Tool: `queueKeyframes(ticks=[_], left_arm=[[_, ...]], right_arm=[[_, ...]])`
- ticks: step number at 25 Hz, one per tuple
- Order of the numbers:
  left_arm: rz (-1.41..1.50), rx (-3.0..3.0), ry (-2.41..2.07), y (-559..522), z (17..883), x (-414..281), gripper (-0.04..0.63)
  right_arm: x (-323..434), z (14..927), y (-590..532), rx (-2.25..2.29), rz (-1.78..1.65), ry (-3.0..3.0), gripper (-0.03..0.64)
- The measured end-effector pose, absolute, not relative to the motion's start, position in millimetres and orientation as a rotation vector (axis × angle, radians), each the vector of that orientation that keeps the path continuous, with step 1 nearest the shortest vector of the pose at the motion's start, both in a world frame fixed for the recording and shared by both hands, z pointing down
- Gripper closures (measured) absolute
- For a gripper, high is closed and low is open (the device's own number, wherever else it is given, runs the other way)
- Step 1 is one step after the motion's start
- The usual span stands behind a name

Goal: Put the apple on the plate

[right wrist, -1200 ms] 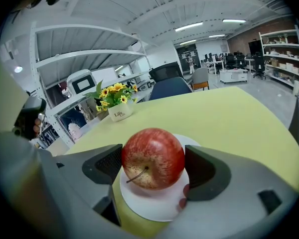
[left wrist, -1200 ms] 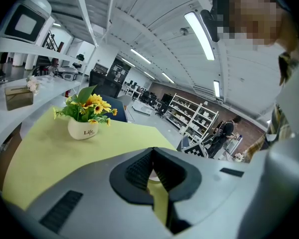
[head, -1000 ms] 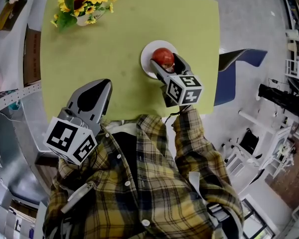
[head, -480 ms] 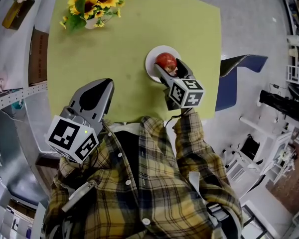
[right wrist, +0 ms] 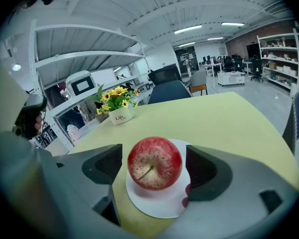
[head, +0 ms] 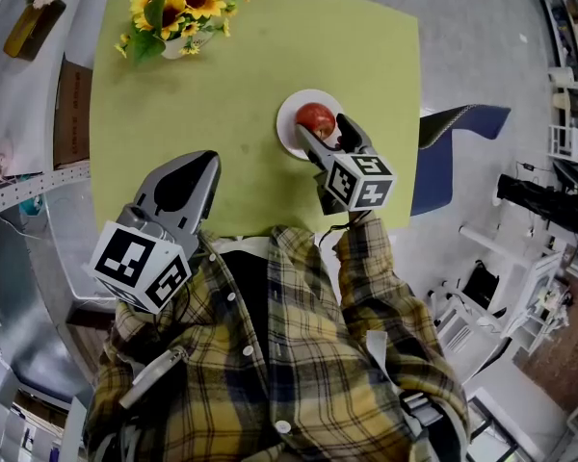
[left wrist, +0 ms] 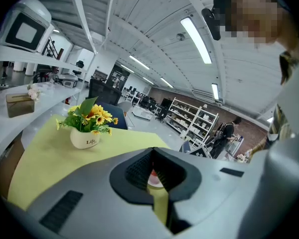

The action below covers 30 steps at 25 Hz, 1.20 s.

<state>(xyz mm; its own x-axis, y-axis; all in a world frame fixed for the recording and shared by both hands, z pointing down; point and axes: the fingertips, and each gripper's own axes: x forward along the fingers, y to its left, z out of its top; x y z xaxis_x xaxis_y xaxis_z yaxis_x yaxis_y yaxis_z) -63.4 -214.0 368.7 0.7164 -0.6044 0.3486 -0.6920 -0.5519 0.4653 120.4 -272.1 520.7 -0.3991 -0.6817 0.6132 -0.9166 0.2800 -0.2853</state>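
Observation:
A red apple (head: 316,118) (right wrist: 154,163) rests on the small white plate (head: 291,141) (right wrist: 159,205), on the right half of the yellow-green table (head: 222,85). My right gripper (head: 329,135) (right wrist: 157,167) is open, one jaw on each side of the apple, with a narrow gap at both sides. My left gripper (head: 186,179) (left wrist: 153,176) hovers over the table's near edge, jaws together and holding nothing. Through the slit between its jaws a sliver of the apple (left wrist: 153,175) and plate shows.
A white pot of sunflowers (head: 178,8) (left wrist: 87,133) (right wrist: 120,114) stands at the table's far left corner. A blue chair (head: 462,133) sits just right of the table. A shelf with a small box (head: 29,17) runs along the left.
The head view has shifted slightly. The apple stays on the plate between the right gripper's jaws, and neither gripper has clearly moved.

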Motion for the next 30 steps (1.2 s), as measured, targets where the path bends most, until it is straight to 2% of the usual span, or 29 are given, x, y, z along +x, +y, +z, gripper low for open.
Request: queueKeyframes(ticks=[8, 19, 23, 30], left_arm=[[0.152, 2.352, -0.985, -216, 361, -62, 0.588], [0.06, 2.403, -0.98, -214, 335, -56, 0.588], [0.022, 2.428, -0.968, -210, 323, -52, 0.588], [-0.022, 2.458, -0.951, -206, 309, -50, 0.588]], right_arm=[[118, 490, -274, 1.476, 0.818, -2.227, 0.245], [87, 398, -257, 1.438, 0.81, -2.468, 0.25], [64, 358, -244, 1.391, 0.697, -2.552, 0.312], [30, 310, -222, 1.347, 0.561, -2.613, 0.458]])
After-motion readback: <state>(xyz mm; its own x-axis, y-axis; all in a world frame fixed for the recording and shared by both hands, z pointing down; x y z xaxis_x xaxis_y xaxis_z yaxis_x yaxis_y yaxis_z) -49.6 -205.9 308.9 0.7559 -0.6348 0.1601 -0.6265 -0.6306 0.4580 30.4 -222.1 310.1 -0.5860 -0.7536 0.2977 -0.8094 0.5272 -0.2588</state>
